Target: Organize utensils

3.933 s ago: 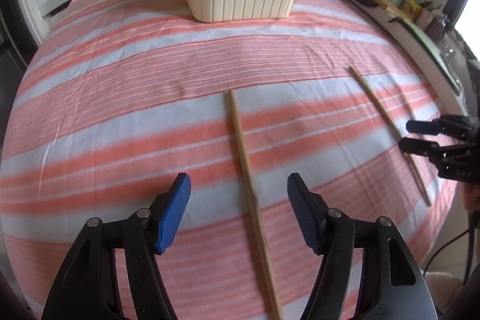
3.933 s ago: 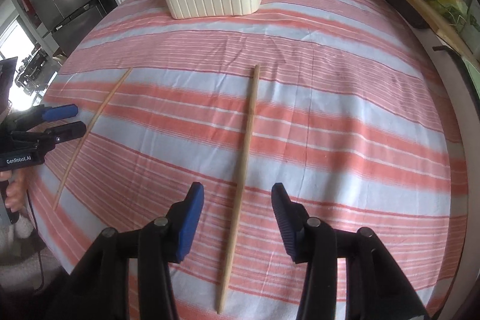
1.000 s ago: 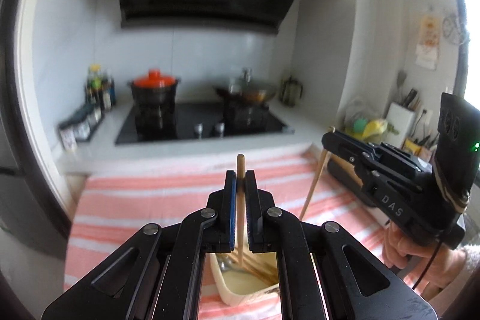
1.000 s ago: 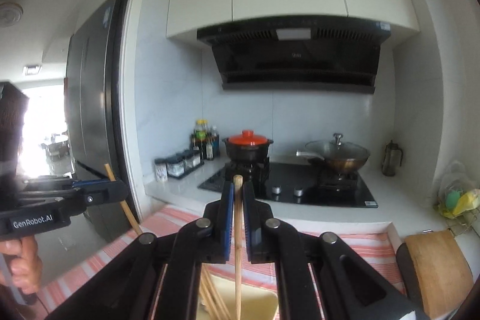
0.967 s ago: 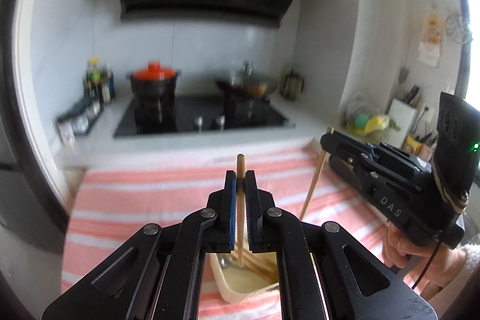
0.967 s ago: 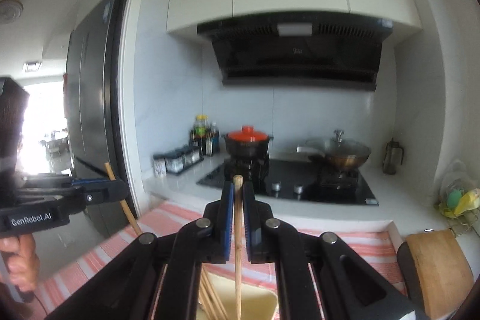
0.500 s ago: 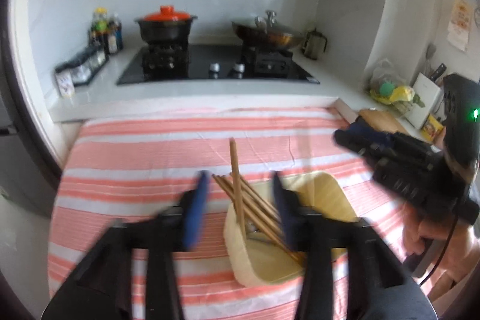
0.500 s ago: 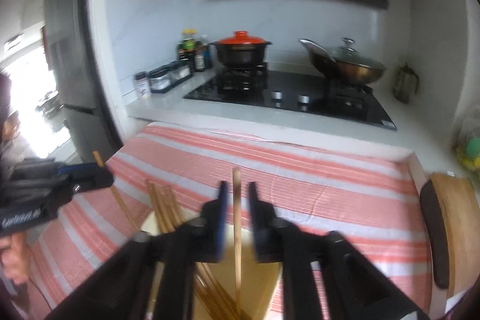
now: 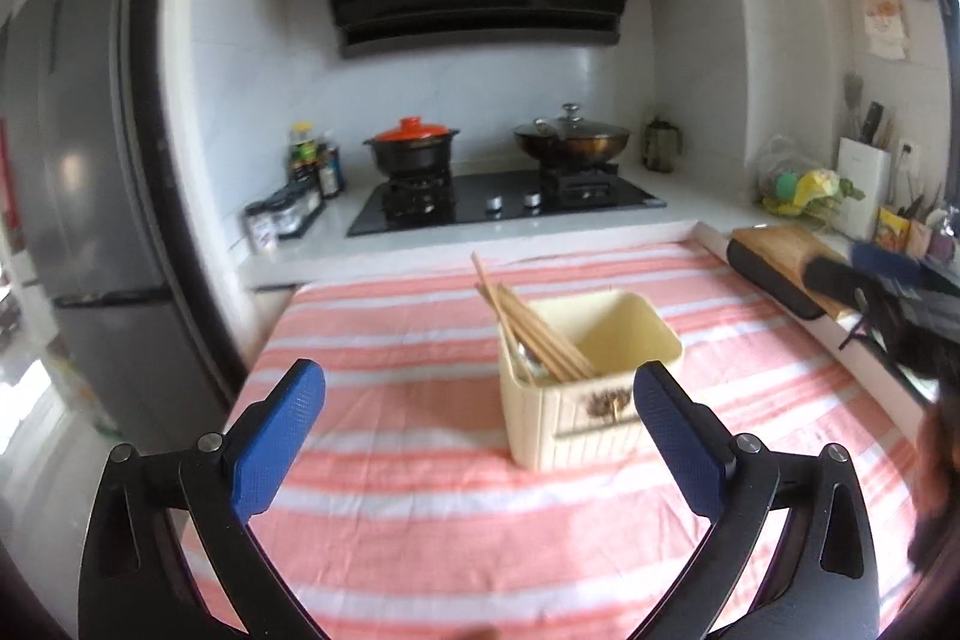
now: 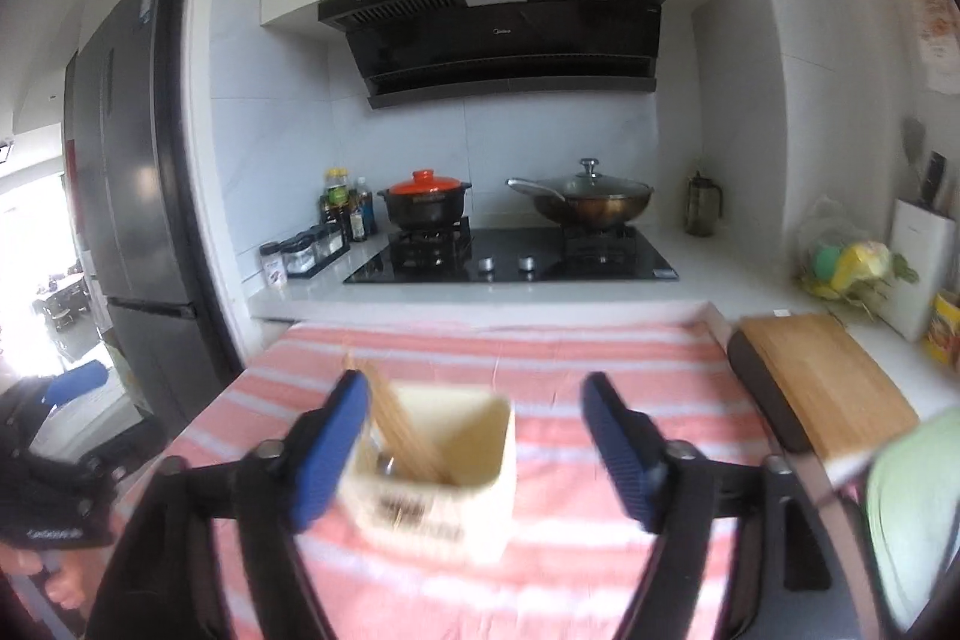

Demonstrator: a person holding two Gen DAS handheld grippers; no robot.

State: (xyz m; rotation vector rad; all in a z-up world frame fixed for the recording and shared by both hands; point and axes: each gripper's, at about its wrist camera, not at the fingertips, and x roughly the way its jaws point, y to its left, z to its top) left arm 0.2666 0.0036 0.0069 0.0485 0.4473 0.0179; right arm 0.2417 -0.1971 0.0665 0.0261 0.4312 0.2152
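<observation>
A cream utensil box (image 9: 576, 418) stands on the striped cloth (image 9: 420, 496). Several wooden chopsticks (image 9: 528, 328) lean in it towards the left, with a spoon beside them. My left gripper (image 9: 480, 376) hangs in front of the box, its jaws opening wide with nothing between the pads. At the right edge of that view the right gripper (image 9: 864, 274) shows blurred. In the right wrist view the box (image 10: 432, 514) and chopsticks (image 10: 402, 430) sit just beyond my right gripper (image 10: 474, 391), whose jaws are opening and grip nothing. My left gripper (image 10: 66, 382) is at the far left.
Behind the cloth is a black hob (image 9: 504, 205) with an orange-lidded pot (image 9: 414, 145) and a lidded wok (image 9: 570, 139). Spice jars (image 9: 282, 214) line the counter's left side. A wooden cutting board (image 10: 822, 376) lies at the right, a tall fridge (image 9: 78, 220) at the left.
Both grippers were shut on upright chopsticks over the box. They have opened and let go, the chopsticks now lean in the box, and both hands have drawn back and down.
</observation>
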